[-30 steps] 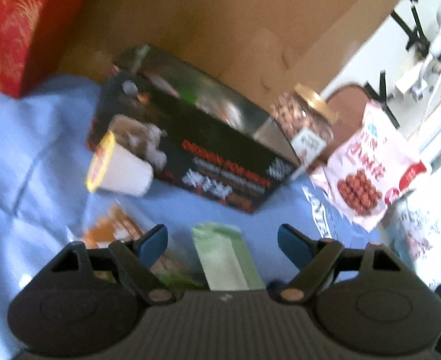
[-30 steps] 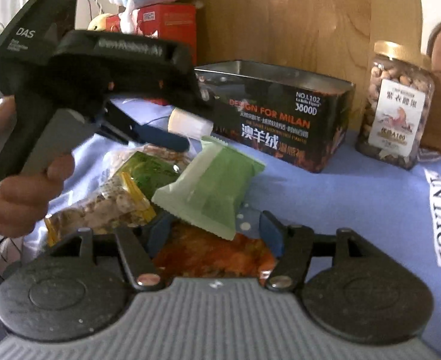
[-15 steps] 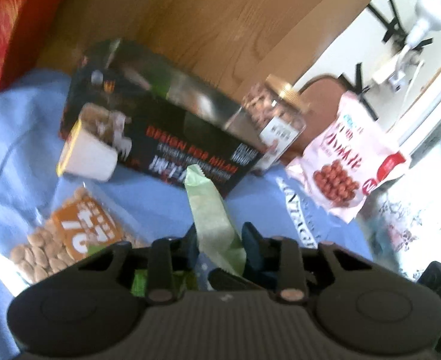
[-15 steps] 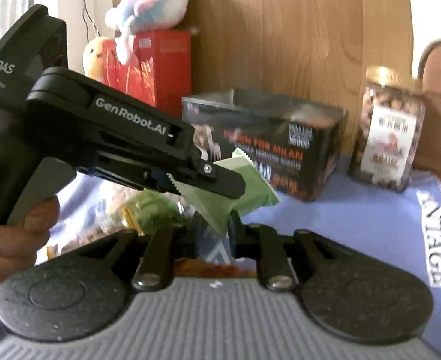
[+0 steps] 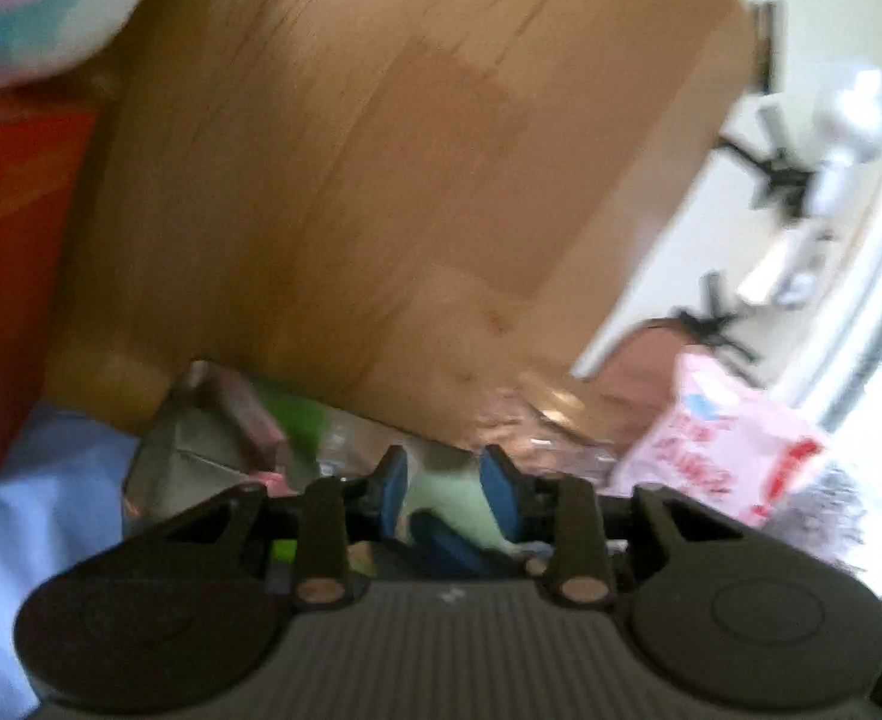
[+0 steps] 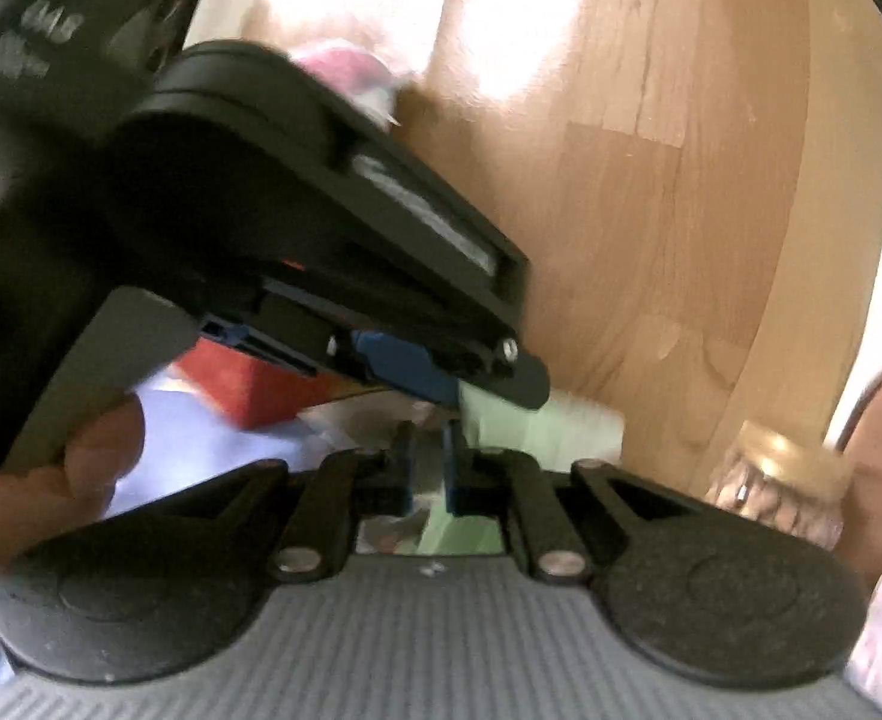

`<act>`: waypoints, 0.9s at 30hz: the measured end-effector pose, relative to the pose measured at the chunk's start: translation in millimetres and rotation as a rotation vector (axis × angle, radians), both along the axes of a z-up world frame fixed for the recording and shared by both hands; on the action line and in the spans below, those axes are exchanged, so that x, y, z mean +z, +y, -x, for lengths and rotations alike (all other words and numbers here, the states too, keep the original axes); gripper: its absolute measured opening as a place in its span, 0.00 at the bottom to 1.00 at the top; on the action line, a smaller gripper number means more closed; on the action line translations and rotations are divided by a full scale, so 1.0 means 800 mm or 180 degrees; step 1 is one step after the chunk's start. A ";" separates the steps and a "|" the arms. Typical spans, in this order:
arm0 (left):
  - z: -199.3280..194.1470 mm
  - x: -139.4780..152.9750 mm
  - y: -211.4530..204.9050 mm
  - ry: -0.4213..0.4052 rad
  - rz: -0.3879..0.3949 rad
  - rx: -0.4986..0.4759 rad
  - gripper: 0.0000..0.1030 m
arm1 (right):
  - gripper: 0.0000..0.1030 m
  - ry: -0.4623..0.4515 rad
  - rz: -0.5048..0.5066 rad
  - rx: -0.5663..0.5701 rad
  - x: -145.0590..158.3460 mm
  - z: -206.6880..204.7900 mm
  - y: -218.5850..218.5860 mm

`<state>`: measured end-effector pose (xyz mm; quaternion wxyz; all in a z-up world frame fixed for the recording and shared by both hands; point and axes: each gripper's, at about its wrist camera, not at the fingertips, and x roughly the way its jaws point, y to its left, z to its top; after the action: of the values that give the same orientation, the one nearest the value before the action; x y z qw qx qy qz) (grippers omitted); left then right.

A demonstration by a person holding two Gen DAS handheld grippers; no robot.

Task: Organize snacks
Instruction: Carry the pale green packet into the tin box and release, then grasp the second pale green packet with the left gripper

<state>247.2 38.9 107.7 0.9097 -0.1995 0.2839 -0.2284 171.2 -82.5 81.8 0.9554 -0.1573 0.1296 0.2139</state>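
Note:
A light green snack packet hangs between the blue pads of my left gripper, which is shut on it. It is held just in front of the open metal tin, where pink and green packets lie. Under the packet a blue finger of my right gripper shows. In the right wrist view the left gripper comes in from the upper left with the green packet sticking out to the right. My right gripper is shut, its pads nearly meeting on the packet's lower edge. Both views are blurred.
A wooden board stands behind the tin. A red box is at the left, a pink bag at the right, and a nut jar beside the board. Blue cloth covers the surface. A hand holds the left gripper.
Both grippers went from open to shut on the green packet. They then rose with it off the cloth toward the tin, and the snacks on the cloth dropped out of view.

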 end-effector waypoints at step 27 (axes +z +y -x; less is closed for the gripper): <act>0.074 -0.105 0.005 0.0891 0.0139 -0.0213 0.61 | 0.60 0.1388 -0.0924 -0.0469 -0.071 0.025 -0.137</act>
<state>188.4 43.1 23.8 0.8485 -0.2396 0.4094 -0.2346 151.0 -191.9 25.4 0.9304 0.0411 0.3114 0.1889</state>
